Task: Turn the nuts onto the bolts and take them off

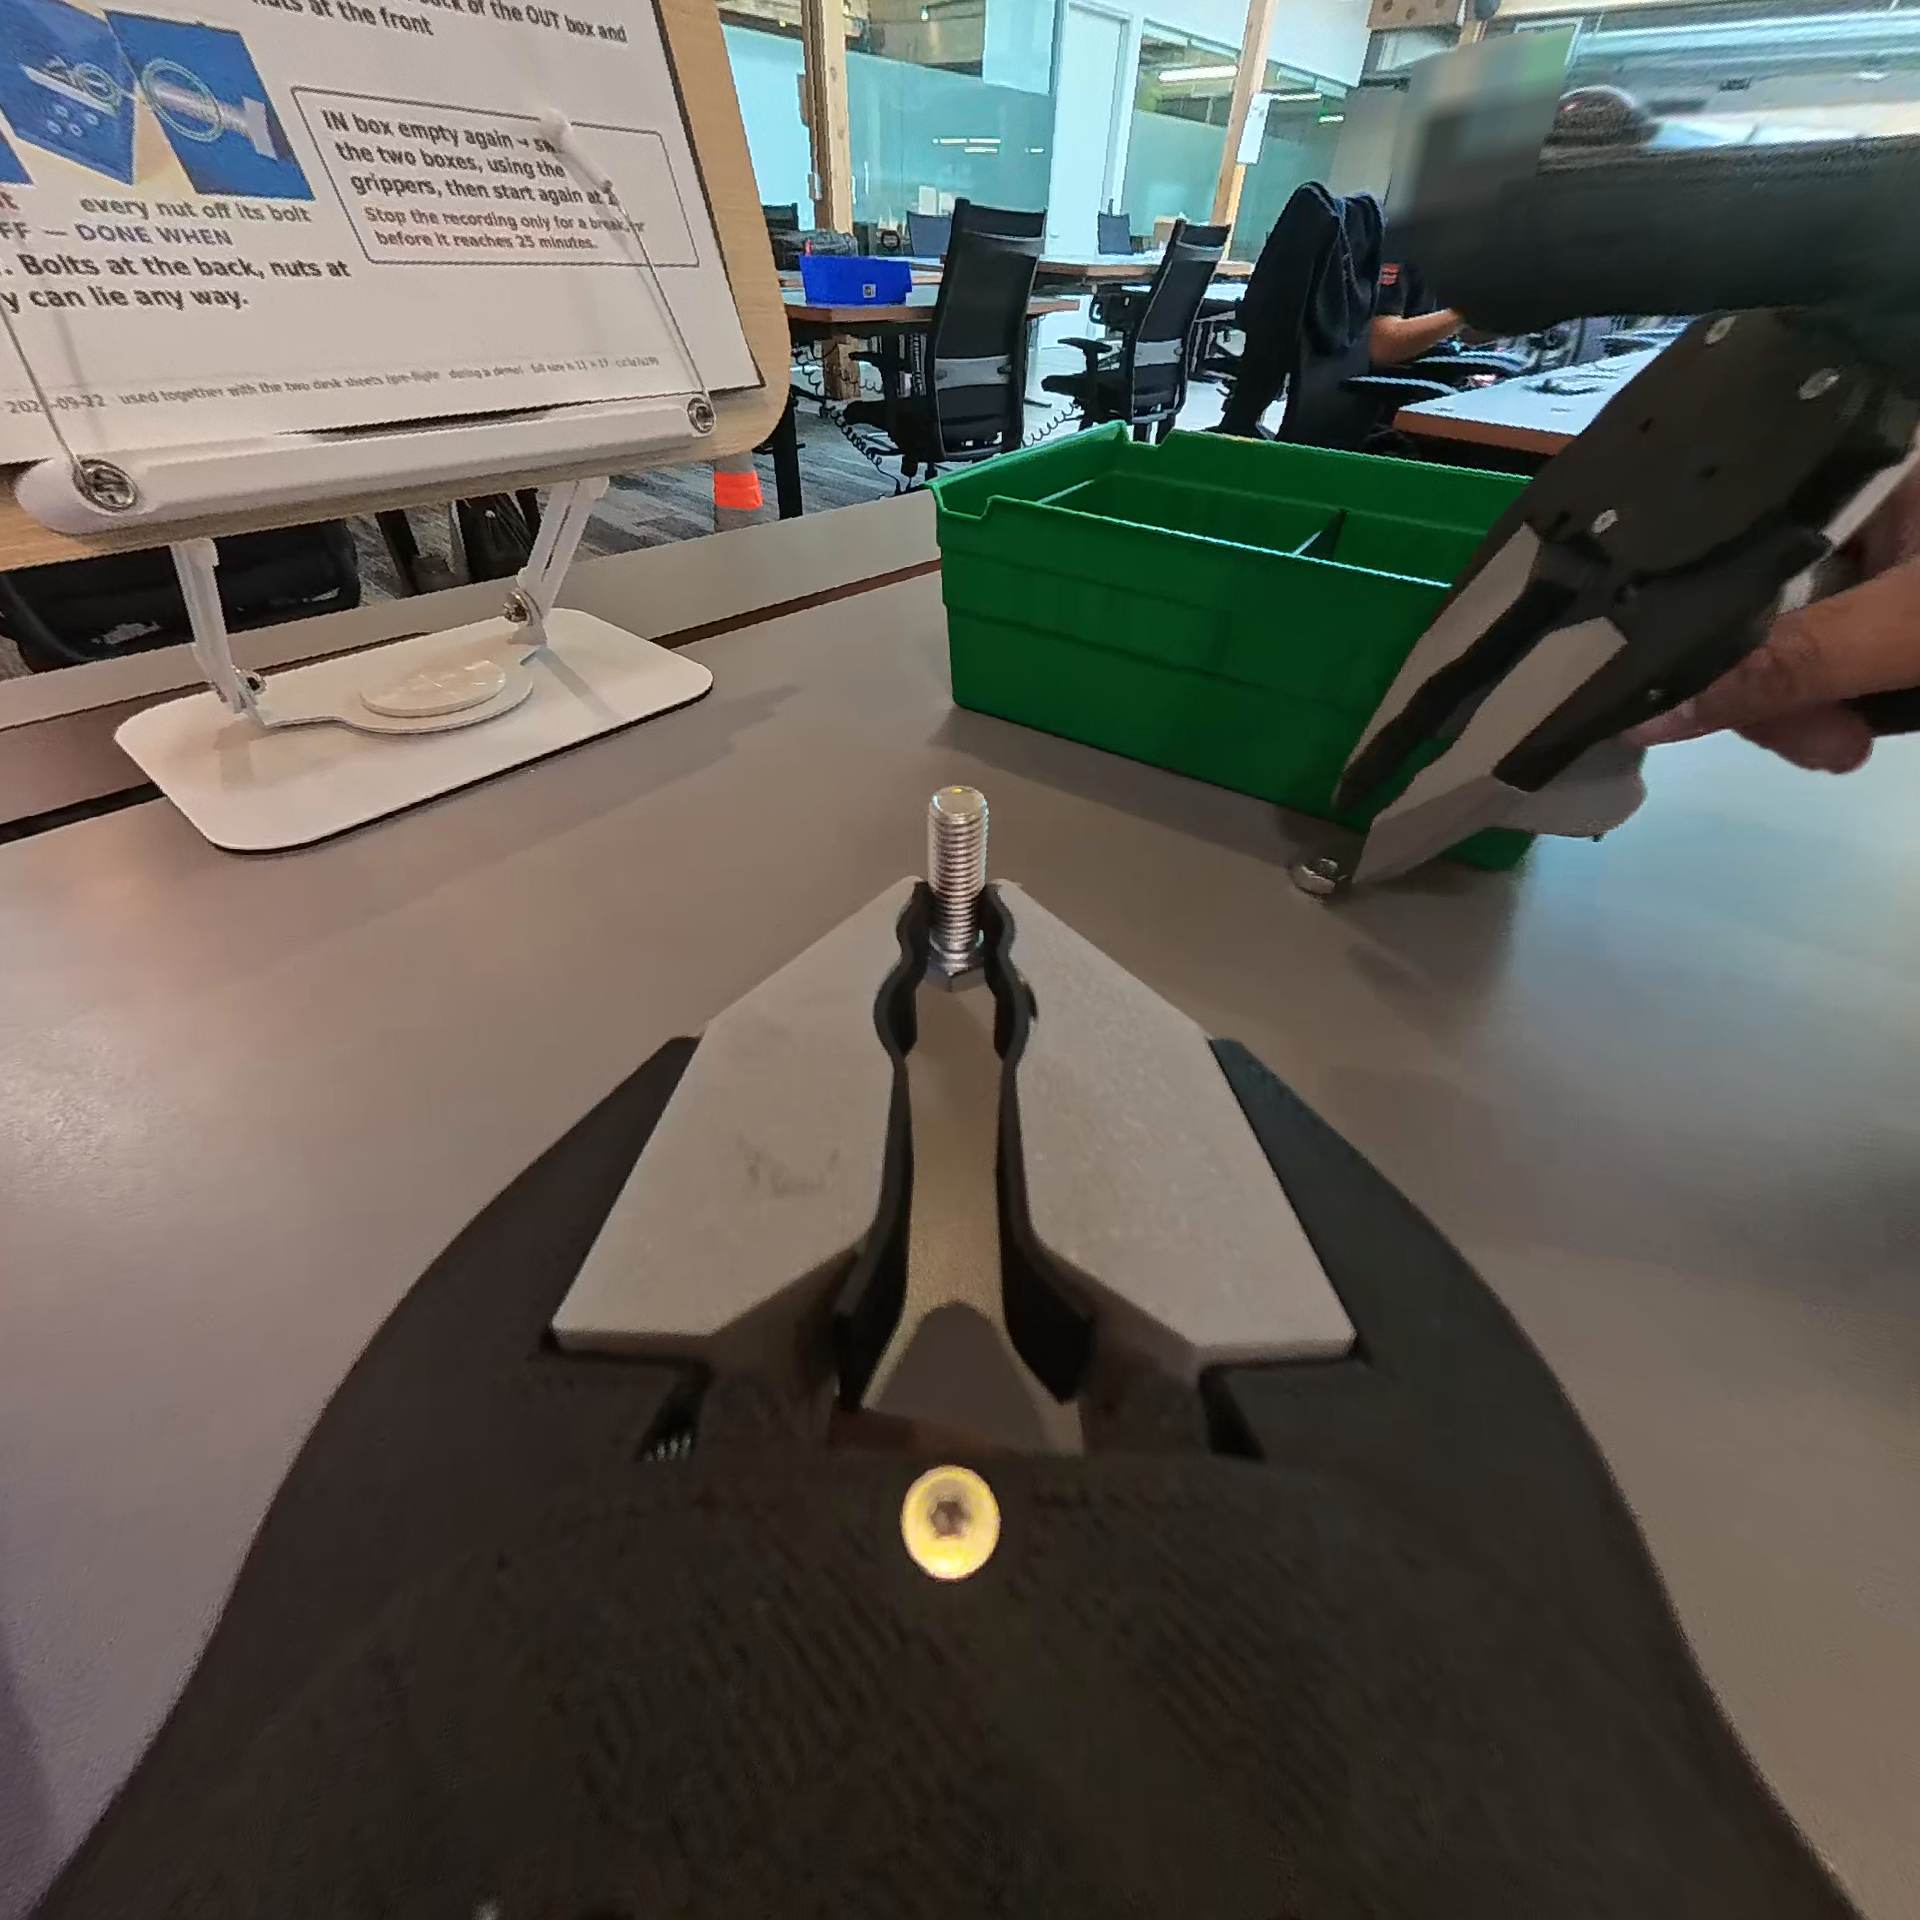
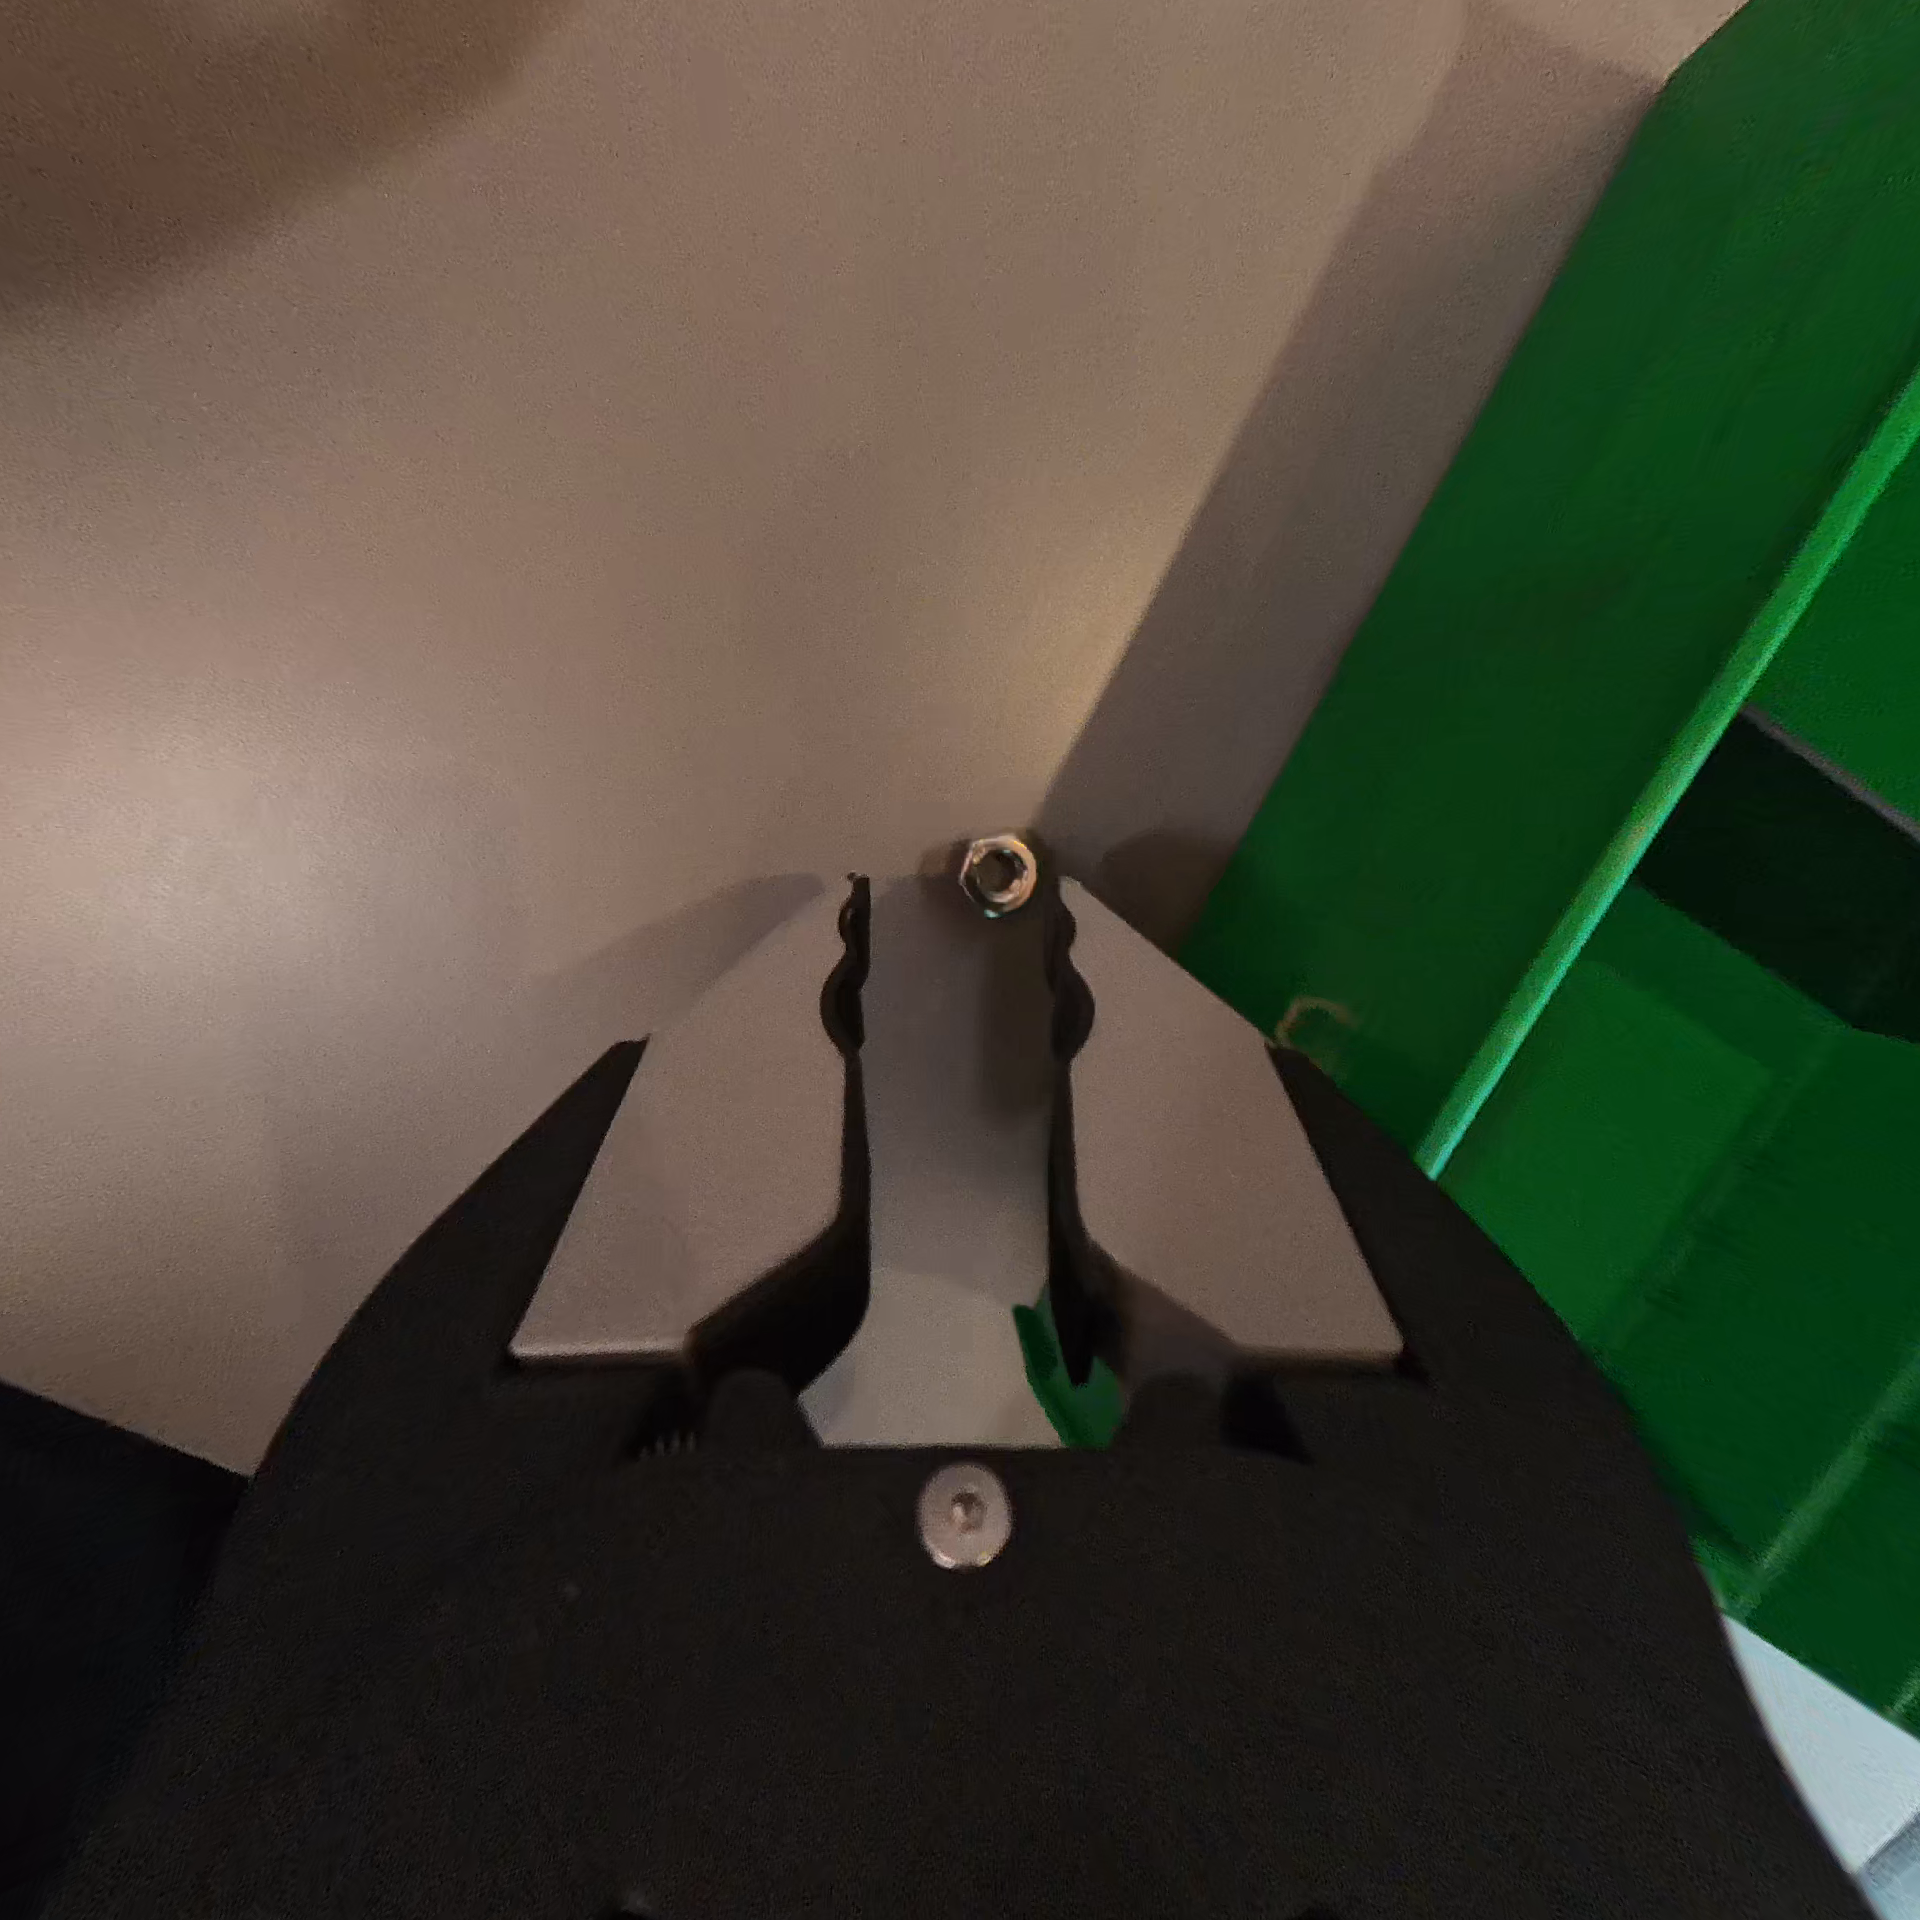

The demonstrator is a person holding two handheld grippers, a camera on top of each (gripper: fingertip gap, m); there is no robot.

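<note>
Steel threads catch the light at the centre of my left wrist view: the bolt (image 1: 957,883) stands upright with its threaded end up, and my left gripper (image 1: 957,935) is clamped on it low down, the black pads pressed against the shank just above the hex head. Grey table (image 1: 416,1039) spreads around it.

At the right edge of that frame my right gripper (image 1: 1351,842) slants down to the tabletop, held in my hand (image 1: 1808,665), its tips touching down next to a small nut (image 1: 1317,873) that lies on the table just in front of the green bin (image 1: 1143,623).

My right wrist view shows the same nut (image 2: 995,879) lying flat with its hole facing the camera, just past the tips and close to the right-hand finger. That gripper's (image 2: 961,894) fingers stand apart with nothing between them. The green bin (image 2: 1558,727) fills the right side of this frame.

In the upper left of the left wrist view an instruction sheet (image 1: 364,208) rests on a white stand (image 1: 416,717).
</note>
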